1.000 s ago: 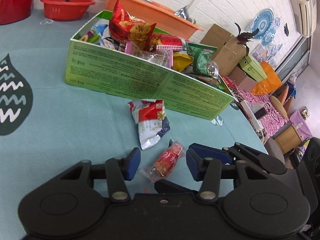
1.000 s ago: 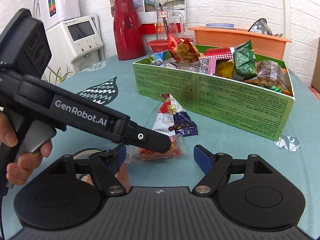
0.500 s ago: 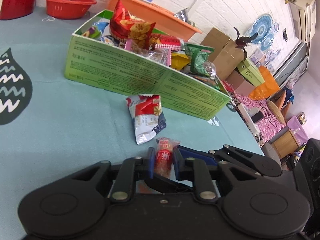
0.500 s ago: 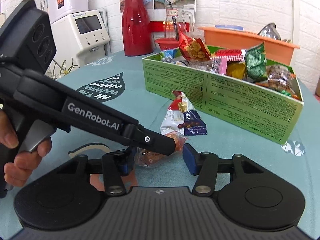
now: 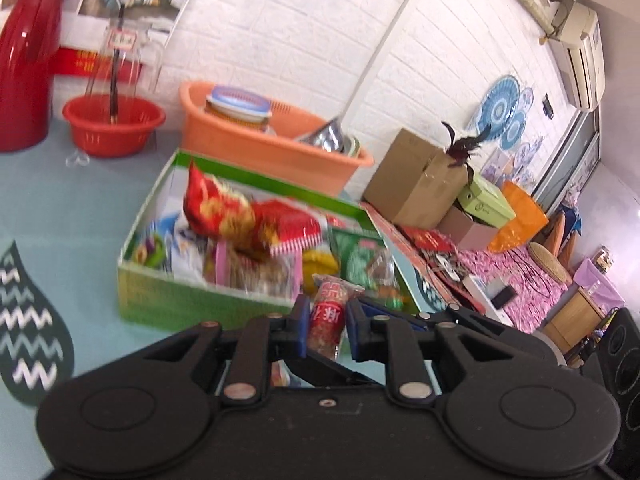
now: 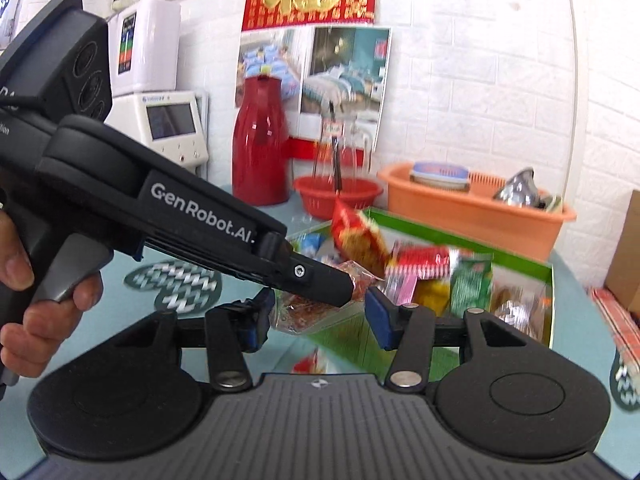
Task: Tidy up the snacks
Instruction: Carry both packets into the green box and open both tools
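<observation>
**Mia:** What are the jaws doing?

**Ben:** The left gripper is squeezing a small red snack packet. The packet stands up between the blue pads. It is up off the teal table, just in front of the near wall of the green box, toward the box's right end.

**Mia:** And the other one?

**Ben:** The right gripper is not squeezing anything. Its jaws stand wide, one on each side of the same packet. The pad on the right is clear of it. The pad on the left may brush the wrapper, but the view is too blurry to be sure.

**Mia:** What could go wrong?

**Ben:** I think the wrapper is thin and slippery, so the packet could slide out and fall back on the table. The right jaws are very close, so they could bump it or tug it loose. The box is also very full. A tall red bag sticks up in it. A packet dropped on top could roll off the pile or knock that bag over.

**Mia:** How are the hands held?

**Ben:** The left gripper tips a little down toward the box. A hand on the far left holds its handle, fingers curled round the grip. The right gripper sits just under the left one and points almost flat at the box.
</observation>
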